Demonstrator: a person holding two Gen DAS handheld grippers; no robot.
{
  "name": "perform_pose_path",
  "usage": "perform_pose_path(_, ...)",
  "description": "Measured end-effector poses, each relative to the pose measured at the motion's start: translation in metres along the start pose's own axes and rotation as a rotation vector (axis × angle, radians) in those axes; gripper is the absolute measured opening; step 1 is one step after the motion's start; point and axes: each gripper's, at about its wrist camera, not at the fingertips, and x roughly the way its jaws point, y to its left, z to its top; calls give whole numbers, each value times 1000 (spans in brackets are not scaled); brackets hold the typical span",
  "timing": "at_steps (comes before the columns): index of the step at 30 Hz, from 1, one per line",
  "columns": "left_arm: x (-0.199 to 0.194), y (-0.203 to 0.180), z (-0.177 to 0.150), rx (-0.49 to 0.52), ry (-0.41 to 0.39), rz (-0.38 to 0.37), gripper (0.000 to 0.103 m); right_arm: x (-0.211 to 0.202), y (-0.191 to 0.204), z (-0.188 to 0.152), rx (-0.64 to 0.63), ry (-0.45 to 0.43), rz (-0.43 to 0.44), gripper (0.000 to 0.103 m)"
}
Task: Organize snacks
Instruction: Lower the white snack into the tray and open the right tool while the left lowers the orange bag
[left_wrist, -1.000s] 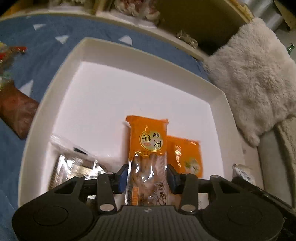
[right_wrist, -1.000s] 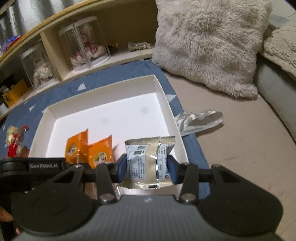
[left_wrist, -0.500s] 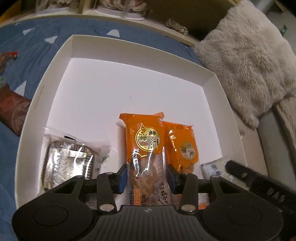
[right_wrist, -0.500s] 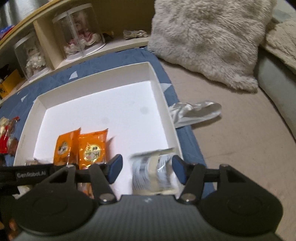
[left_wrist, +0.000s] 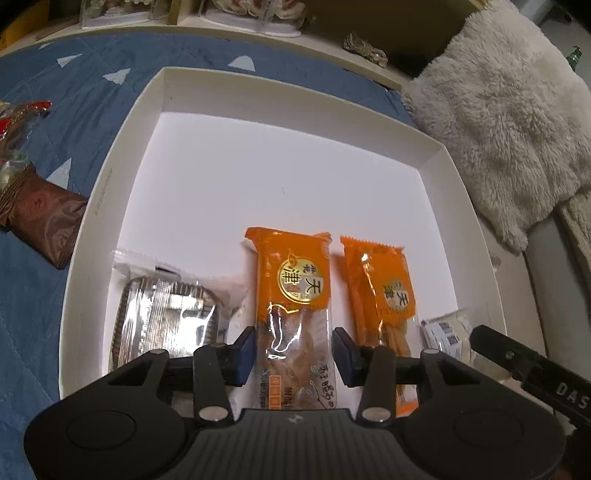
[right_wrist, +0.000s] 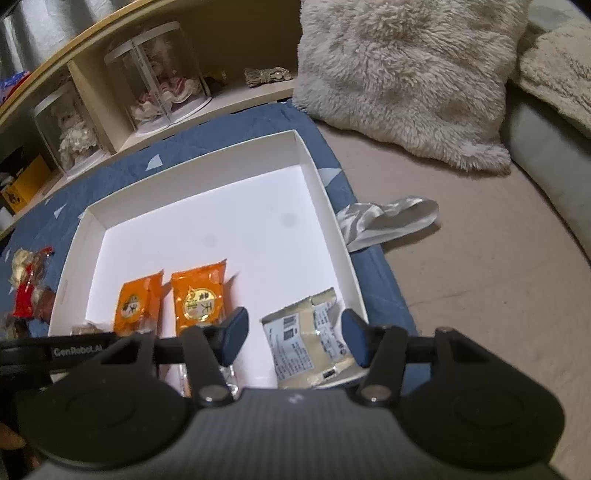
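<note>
Both snacks are being set down in the white box (left_wrist: 436, 147). The left claw (left_wrist: 293, 352) is opening around the orange packet (left_wrist: 295, 295) at six o'clock; the right claw (right_wrist: 291, 341), released, is closing beside the white packet (right_wrist: 310, 339) at five. Next, lift clear for the brown packet (left_wrist: 40, 218) at nine.

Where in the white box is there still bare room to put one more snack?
The far half of the box is bare, from the far wall down to the tops of the orange packs. The near edge is crowded: silver pack, two orange packs, white pack in the right corner.
</note>
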Motion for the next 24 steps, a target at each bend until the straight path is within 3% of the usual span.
perform_pose_path(4,-6,-3,1,31,4,-1,58,3,1,-4,2,18,-16,61)
perform_pose_path(6,-12,-5,1,40,-3,-2,70,-1,3,-5,-4,10,-26,61)
perform_pose_path(8,-20,-9,0,68,-19,9,75,-9,4,-6,-6,-10,-29,61)
perform_pose_path(16,-48,-7,-5,130,-28,-1,79,-39,6,-15,-6,-70,-57,63)
perform_pose_path(24,-76,11,-14,160,-37,6,80,-68,20,-25,-45,-104,-89,74)
